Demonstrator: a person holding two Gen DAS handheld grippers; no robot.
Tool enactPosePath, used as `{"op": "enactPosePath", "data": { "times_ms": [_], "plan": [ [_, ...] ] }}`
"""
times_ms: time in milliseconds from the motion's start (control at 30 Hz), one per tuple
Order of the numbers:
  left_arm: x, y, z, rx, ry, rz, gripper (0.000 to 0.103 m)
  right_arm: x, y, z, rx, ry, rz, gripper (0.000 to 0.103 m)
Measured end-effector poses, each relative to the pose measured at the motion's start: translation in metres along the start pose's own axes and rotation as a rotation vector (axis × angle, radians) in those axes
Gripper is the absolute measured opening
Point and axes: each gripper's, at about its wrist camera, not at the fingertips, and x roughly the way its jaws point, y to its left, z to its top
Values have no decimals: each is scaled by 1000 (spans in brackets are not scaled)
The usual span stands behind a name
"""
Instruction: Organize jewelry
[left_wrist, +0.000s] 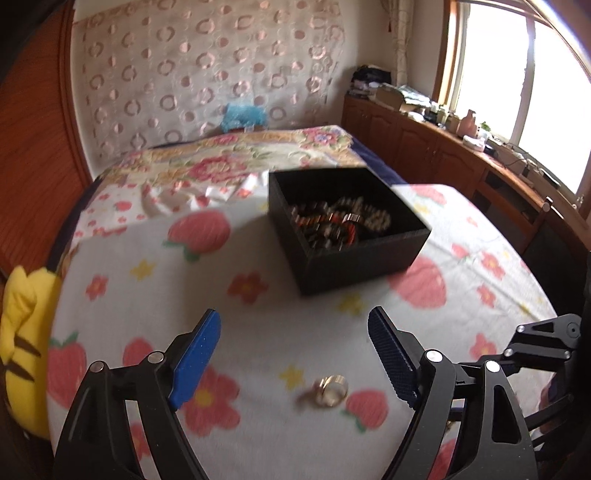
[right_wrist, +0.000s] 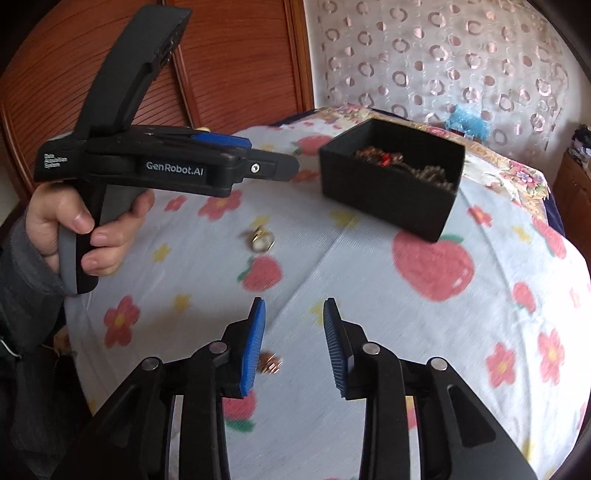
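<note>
Plainly, the left hand-held gripper (left_wrist: 294, 332) stands wide open with nothing between its blue pads (left_wrist: 195, 360). Below and between those pads, just ahead of them, a gold ring (left_wrist: 330, 390) lies on the sheet (left_wrist: 258, 332), which is white with printed strawberries and red and yellow flowers and covers the bed. Farther out ahead of this hand-held gripper, slightly to its right, sits an open black box (left_wrist: 365, 258) holding a heap of jewelry (left_wrist: 336, 223): beaded bracelets, dark links and a red piece; the blur hides finer detail.

The right hand-held gripper (right_wrist: 294, 306) is partly open, its ribbed blue pads (right_wrist: 253, 350) apart and pressing on nothing. A small copper-coloured piece (right_wrist: 270, 363), too blurred to name, lies on the sheet just beside its left pad, inside the gap but apparently untouched. Up to its left, the other hand-held gripper is seen from the side, gripped by the person's left hand (right_wrist: 92, 225) in a grey sleeve (right_wrist: 26, 273). Its black body carries white lettering, "GenRobot.AI" (right_wrist: 174, 169), and near the rear a small three-line label (right_wrist: 55, 161) too tiny to read surely. The gold ring (right_wrist: 262, 240) rests under that gripper's nose, and the black box (right_wrist: 388, 192) stands ahead and to the right.

A yellow plush toy with brown stripes (left_wrist: 24, 347) sits at the bed's edge to the left of the left hand-held gripper, and a blue fuzzy item (left_wrist: 243, 116) lies far ahead by the circle-patterned curtain (left_wrist: 207, 74).
</note>
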Motion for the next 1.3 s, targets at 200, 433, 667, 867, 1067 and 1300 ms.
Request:
{"op": "enactPosePath", "data": {
  "times_ms": [200, 433, 667, 867, 1067, 1300],
  "plan": [
    [6, 7, -22, -16, 50, 14, 79, 2, 12, -15, -41, 44, 14, 35],
    [11, 0, -32, 9, 80, 9, 79, 3, 19, -18, -80, 60, -22, 28],
    [12, -10, -34, 42, 94, -15, 79, -1, 9, -15, -69, 22, -46, 16],
    [15, -19, -33, 70, 99, -38, 54, -7, -8, -4, -28, -16, -77, 16],
    [19, -29, -37, 126, 91, -1, 42, -12, -23, 4, 0, -43, -89, 16],
    [17, -30, -35, 110, 88, -13, 24, -7, -33, 10, 19, -59, -89, 16]
  ]
}}
